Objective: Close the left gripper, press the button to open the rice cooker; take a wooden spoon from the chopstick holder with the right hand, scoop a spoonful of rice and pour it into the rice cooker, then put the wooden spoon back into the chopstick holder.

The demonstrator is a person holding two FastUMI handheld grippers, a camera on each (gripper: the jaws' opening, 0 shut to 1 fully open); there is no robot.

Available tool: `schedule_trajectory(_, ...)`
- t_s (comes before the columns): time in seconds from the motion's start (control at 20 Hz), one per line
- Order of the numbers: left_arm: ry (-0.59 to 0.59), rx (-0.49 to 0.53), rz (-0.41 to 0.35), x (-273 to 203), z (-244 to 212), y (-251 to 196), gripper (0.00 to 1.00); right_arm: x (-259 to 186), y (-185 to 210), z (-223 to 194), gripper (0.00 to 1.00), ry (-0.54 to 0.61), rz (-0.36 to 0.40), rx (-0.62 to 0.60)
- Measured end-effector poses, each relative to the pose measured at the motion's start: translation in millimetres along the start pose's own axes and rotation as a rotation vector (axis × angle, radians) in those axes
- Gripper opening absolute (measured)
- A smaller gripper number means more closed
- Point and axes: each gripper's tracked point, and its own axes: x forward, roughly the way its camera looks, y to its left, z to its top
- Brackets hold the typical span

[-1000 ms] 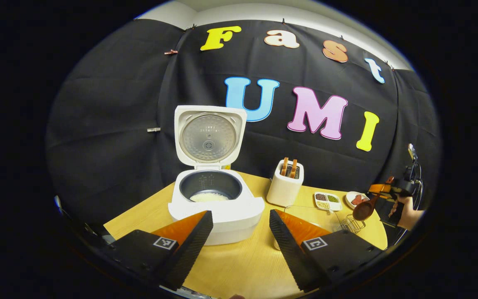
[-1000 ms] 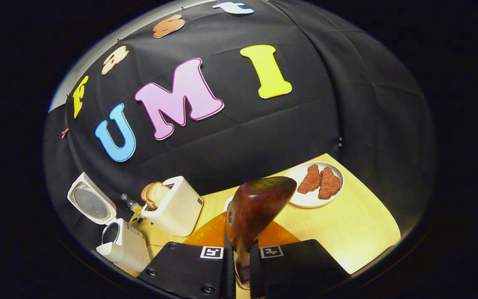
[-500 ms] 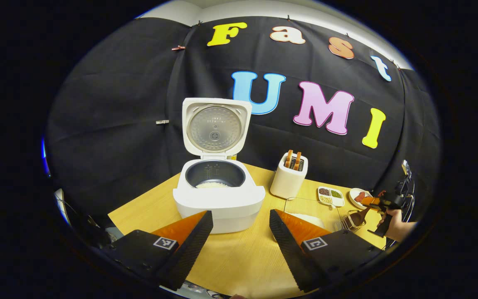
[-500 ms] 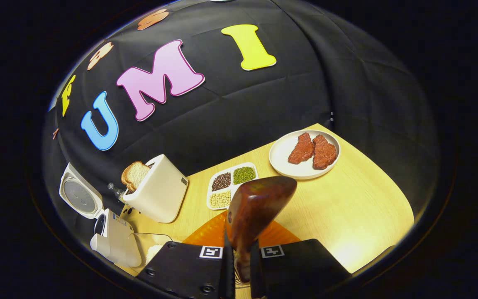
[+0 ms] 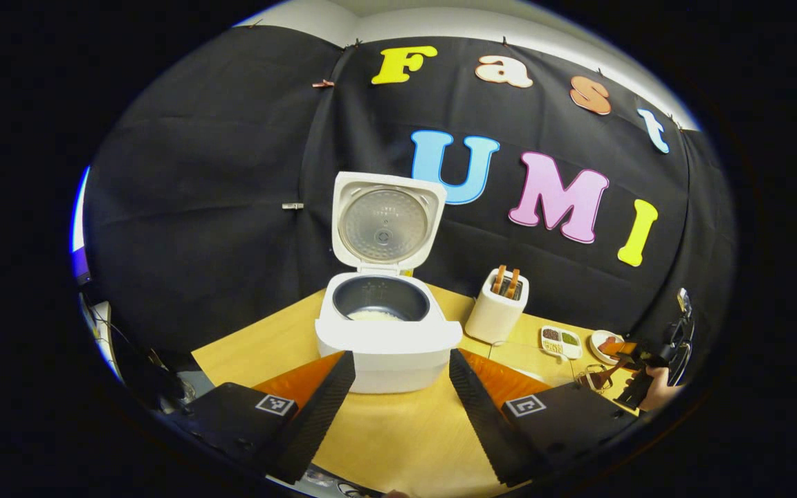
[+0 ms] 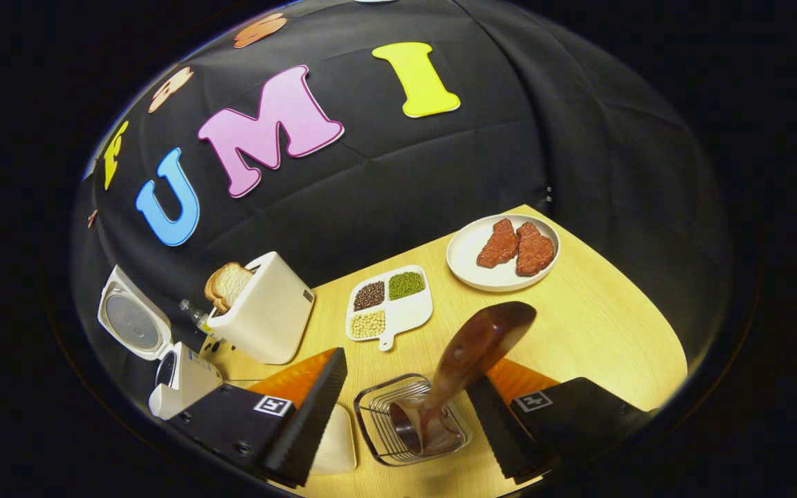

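Your right gripper [image 6: 405,408] has its fingers spread wide, and nothing is pinched between them. The wooden spoon [image 6: 471,360] stands between those fingers in the right gripper view. Its handle end sits down in the wire chopstick holder [image 6: 378,436], and its bowl end sticks up and leans away to the right, toward the right finger. I cannot tell if the spoon is touching that finger or just sitting very close to it.

That lean is what matters for your next move. The spoon's long line runs from the holder, low and near you, up and off to the far right. If you pull the right gripper back, pull it straight back and a little left, so the right finger does not bump the spoon and tip the holder.

Your left gripper [image 5: 398,401] also has its fingers wide apart and holds nothing. It looks straight at the white rice cooker [image 5: 388,332], which sits on the wooden table [image 5: 267,346] between its fingertips and a bit farther off. The lid [image 5: 386,221] stands up open, and some white rice [image 5: 374,316] lies at the bottom of the pot.

The right gripper is the near one to the spoon. The left gripper is well apart from it, with the toaster [image 5: 497,315] in between. I think the job is almost done: the spoon looks put back, and only letting go cleanly is left.
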Motion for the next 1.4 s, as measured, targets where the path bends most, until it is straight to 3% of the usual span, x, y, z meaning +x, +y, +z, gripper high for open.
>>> schedule_trajectory(0.15, -0.011, -0.041, 0.011, 6, 10, 14, 0.95, -29, -4, 11, 0.99, -0.055, -0.016, -0.075)
schedule_trajectory(0.3, -0.033, -0.013, 0.034, 14, 26, 31, 0.95, -65, -5, 30, 0.98, -0.14, -0.027, -0.158)
schedule_trajectory(0.5, -0.082, 0.01, 0.052, 27, 72, 43, 0.95, -108, 6, 40, 0.98, -0.195, -0.008, -0.295)
schedule_trajectory(0.75, -0.185, 0.05, 0.016, 48, 147, 34, 0.95, -158, 23, 51, 0.98, -0.26, 0.01, -0.392)
schedule_trajectory(0.9, -0.233, 0.036, -0.037, 66, 186, 22, 0.95, -178, 32, 56, 0.99, -0.272, 0.01, -0.396)
schedule_trajectory(1.4, -0.349, 0.132, -0.068, 155, 291, 14, 0.94, -241, 55, 63, 0.98, -0.322, 0.003, -0.327)
